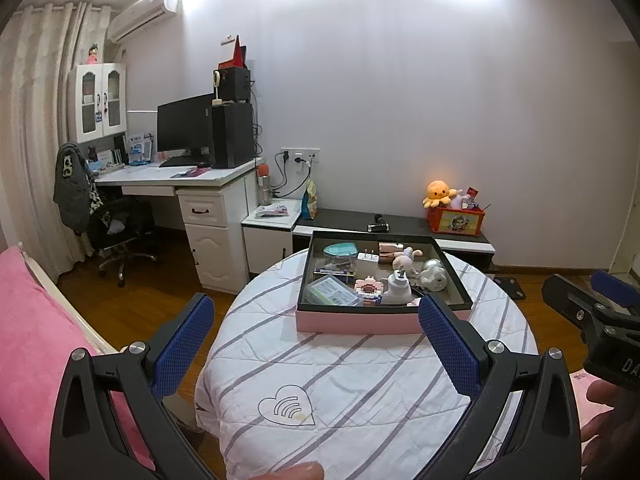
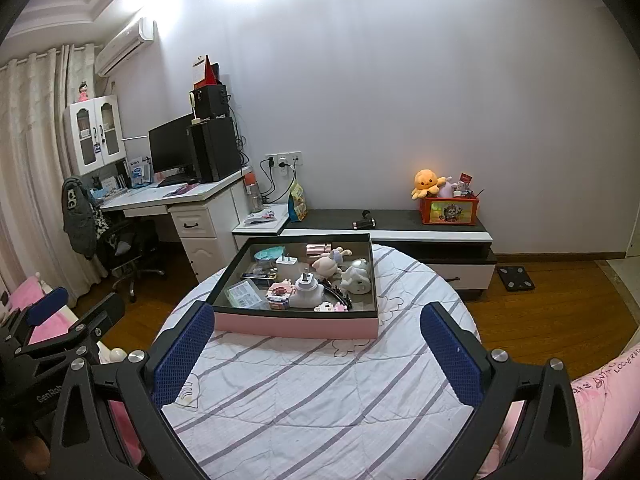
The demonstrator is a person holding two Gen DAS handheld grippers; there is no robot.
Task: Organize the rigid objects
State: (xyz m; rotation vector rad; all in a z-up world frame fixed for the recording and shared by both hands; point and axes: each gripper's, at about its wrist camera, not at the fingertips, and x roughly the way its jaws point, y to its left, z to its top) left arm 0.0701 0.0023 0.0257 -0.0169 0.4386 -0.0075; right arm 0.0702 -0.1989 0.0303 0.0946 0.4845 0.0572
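Two claws hang above a round counter (image 1: 360, 392) draped in a white cloth with grey stripes, and both stand spread wide with nothing between their blue pads. Ahead of the left claw (image 1: 316, 344), just past its tips, sits a pink-sided box (image 1: 360, 322) with a dark inner rim, resting on the far half of the counter. Ahead of the right claw (image 2: 316, 350) and a little to its left lies the same box, its near wall close to the left pad. Inside the box are small rigid things packed together: a clear plastic case (image 1: 332, 292) at the near left corner, a white plug adapter (image 1: 398, 286) near the middle, a white wall charger (image 1: 369, 260) behind it, a teal-lidded jar (image 1: 340, 254) at the far left, a pink brick model (image 1: 370, 286), and a small plush rabbit (image 1: 406, 257). At the left claw's right edge, the right claw shows, well apart from the box.
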